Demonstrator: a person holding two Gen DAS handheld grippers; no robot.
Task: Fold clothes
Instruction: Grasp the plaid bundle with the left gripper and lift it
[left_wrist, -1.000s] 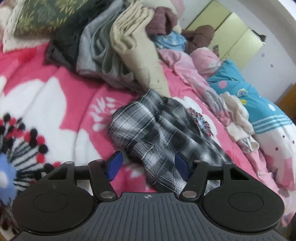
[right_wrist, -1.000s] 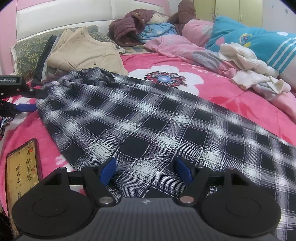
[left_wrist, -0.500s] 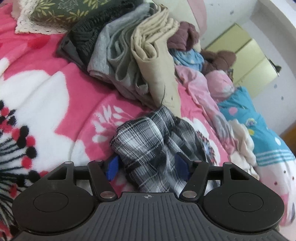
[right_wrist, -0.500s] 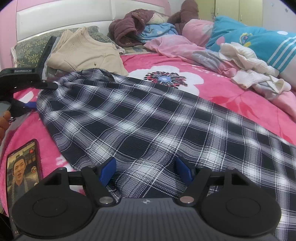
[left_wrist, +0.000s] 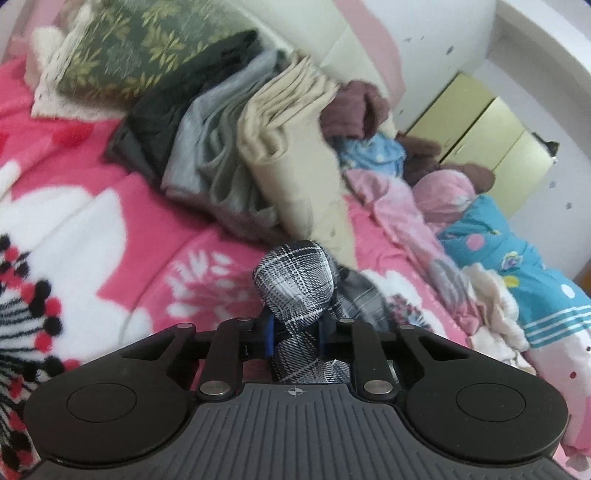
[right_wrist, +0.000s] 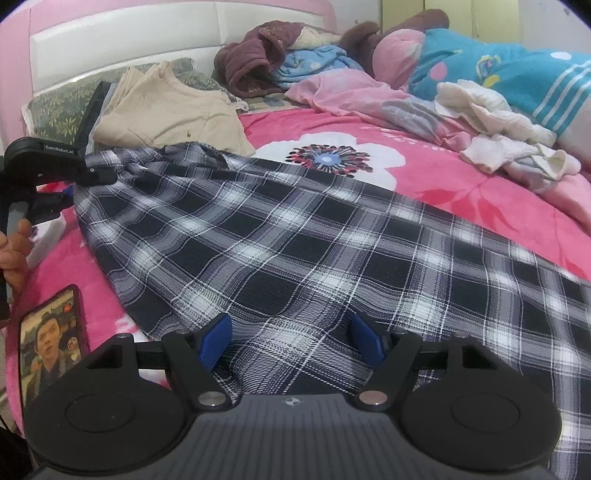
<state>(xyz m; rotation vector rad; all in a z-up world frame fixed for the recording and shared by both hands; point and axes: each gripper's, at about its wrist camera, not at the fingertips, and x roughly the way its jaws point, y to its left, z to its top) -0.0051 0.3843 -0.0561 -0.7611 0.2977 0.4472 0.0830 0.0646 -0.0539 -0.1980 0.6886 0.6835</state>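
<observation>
While the right gripper (right_wrist: 290, 341) hung with its blue pads spread wide above the near part of the plaid garment (right_wrist: 295, 251), gripping nothing, the left gripper (left_wrist: 295, 338) had gone from open a second earlier to clamped on a bunched corner of that cloth, which bulged out between its pads in a rounded knot. That grip probably meant one end was secured for lifting or drawing over, though whether this was to spread the cloth flat or to lay a fold could not be told. The garment lay spread across the pink floral blanket (right_wrist: 498, 206), its far edge close to the beige top (right_wrist: 173, 110) on the stacked clothes by the green pillow (left_wrist: 122, 51). A phone (right_wrist: 51, 343) lay just beside its near left edge. Open blanket showed to the right, toward the white cloth (right_wrist: 495, 129), leaving room for the fabric there.
</observation>
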